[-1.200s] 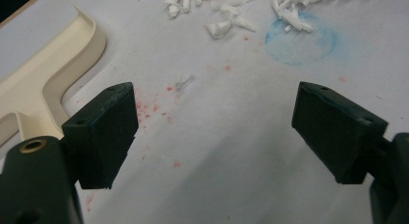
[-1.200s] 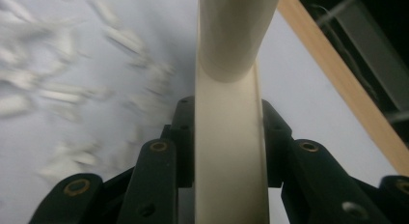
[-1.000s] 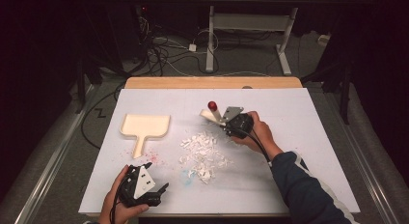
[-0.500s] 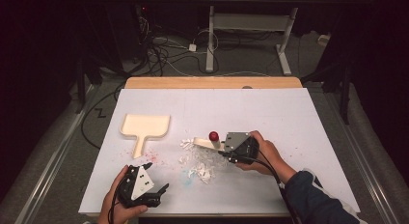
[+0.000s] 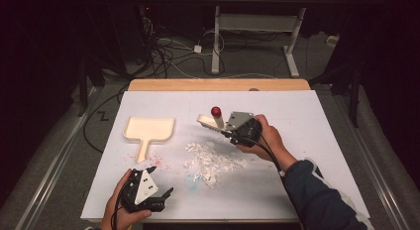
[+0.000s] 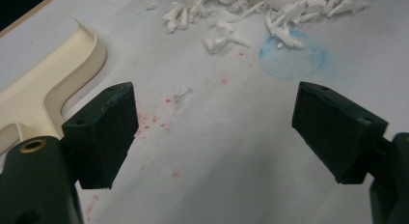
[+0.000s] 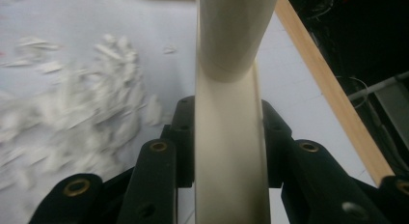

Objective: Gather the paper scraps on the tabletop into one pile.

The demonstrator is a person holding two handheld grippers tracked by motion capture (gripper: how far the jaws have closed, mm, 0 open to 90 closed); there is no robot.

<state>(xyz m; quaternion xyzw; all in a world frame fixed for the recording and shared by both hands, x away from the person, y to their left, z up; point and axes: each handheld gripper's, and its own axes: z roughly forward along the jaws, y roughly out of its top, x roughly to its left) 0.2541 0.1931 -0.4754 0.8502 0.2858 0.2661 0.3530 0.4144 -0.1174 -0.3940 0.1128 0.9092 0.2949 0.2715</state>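
Note:
A cream hand brush [image 5: 209, 122] with a red knob [image 5: 216, 111] is clamped by its handle [image 7: 229, 151] in my right gripper [image 5: 225, 129], which is shut on it and held above the table, just beyond a pile of white paper shreds [image 5: 210, 160]. In the right gripper view the shreds [image 7: 72, 103] lie to the left of my right gripper [image 7: 229, 113]. A cream dustpan [image 5: 148, 131] lies flat at the left. My left gripper [image 5: 161, 180] rests near the front edge, open, nothing between the jaws [image 6: 214, 132]; the dustpan's handle [image 6: 43, 89] and the shreds [image 6: 270, 11] lie ahead of it.
The white table cover [image 5: 307, 121] carries a faint blue ring stain [image 6: 289, 55] and red specks [image 6: 154, 118] near the pile. A wooden edge [image 5: 218, 85] bounds the far side. Cables and desk legs [image 5: 292, 46] stand on the floor beyond.
The right gripper with the brush dipped toward the shreds half a second ago, then rose and drew back to the far side of the pile. The left gripper stayed still.

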